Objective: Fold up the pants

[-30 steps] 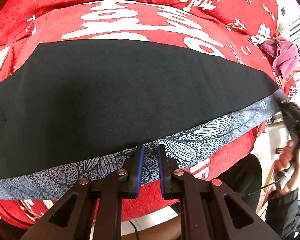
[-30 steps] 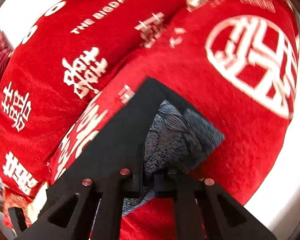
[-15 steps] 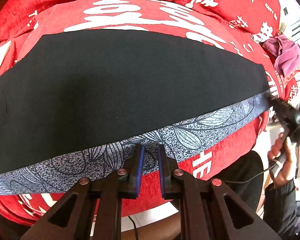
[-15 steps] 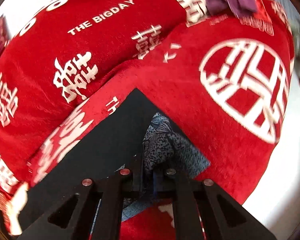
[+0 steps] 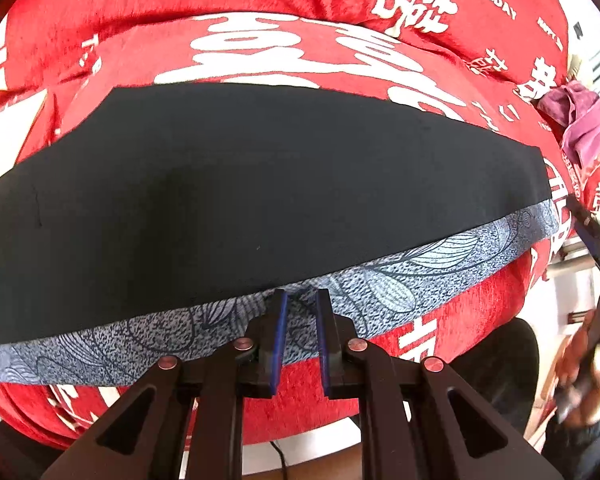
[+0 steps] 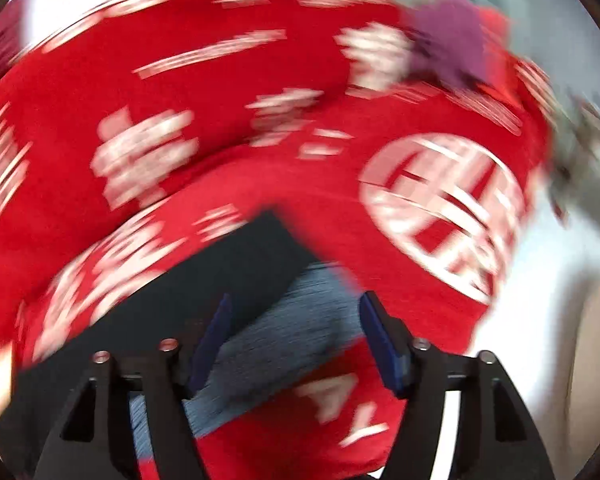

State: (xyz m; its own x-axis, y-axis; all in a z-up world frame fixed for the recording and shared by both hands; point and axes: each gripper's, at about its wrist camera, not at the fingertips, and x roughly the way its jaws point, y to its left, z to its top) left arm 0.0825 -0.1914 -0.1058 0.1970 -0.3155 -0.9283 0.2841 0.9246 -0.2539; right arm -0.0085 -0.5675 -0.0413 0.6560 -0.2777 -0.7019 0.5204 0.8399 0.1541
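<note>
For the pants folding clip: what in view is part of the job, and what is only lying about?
Part of the job:
- pants, black with a grey leaf-print side
- left gripper, shut on the pants' near edge
- right gripper, jaws just opened, pads clear of the cloth

Lying about:
- purple cloth
- red printed cover underneath

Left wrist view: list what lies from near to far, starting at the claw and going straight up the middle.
Left claw → grey leaf-print strip of the pants → black panel of the pants → red cloth with white characters.
</note>
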